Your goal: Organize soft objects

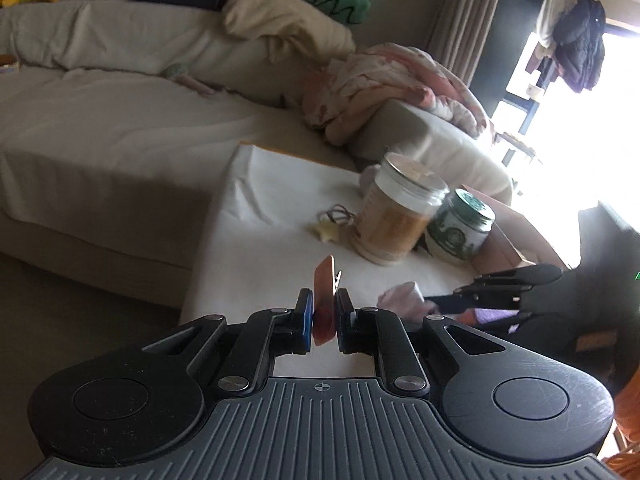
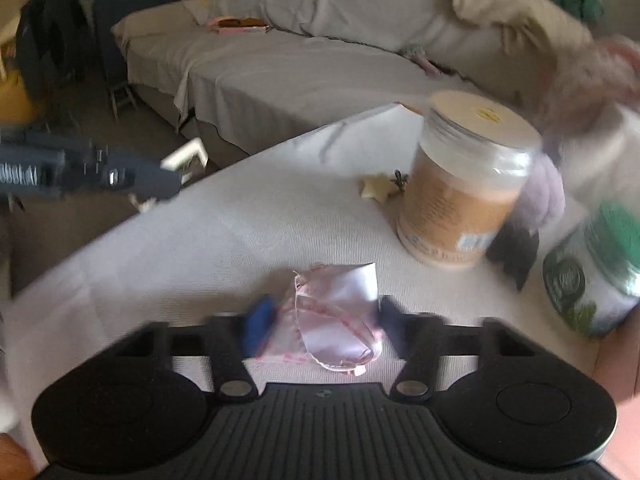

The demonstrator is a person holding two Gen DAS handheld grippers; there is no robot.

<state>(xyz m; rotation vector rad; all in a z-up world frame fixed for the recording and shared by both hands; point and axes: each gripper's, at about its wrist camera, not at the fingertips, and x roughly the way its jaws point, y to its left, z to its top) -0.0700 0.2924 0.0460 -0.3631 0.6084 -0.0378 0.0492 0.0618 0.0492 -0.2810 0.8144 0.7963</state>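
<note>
So the left gripper [image 1: 324, 312] is clamped on a flat orange piece [image 1: 325, 300], standing on edge between the blue pads [image 1: 306, 314]; can't tell what it is exactly. It's held over the near edge of the white-covered table [image 1: 272, 216].

The right gripper [image 2: 320, 326] has its jaws pressed in on a crumpled pale pink satin pouch [image 2: 334, 320] with pink stitching, also at the near edge of the table [image 2: 224, 236]. The right wrist view is pretty smeary, so whether the pouch is resting on the cloth or lifted off it, I can't tell.

Each camera catches the other tool: the left view shows the right gripper [image 1: 448, 300] from the side with the pink pouch [image 1: 400, 298] bunched at its tips, and the right view shows the left gripper [image 2: 176, 178] off the table's left edge.

Toward the far right corner there's a tall clear jar with a tan label [image 2: 460, 188] and a shorter green-labelled jar [image 2: 592, 276] just beside it. A little yellow star [image 2: 376, 189] lies near the tall jar. Only the right view shows a purple plush thing [image 2: 544, 196] tucked behind the tall jar. Only the left view shows the pink blanket [image 1: 392, 84] heaped on the sofa [image 1: 100, 128] behind.
</note>
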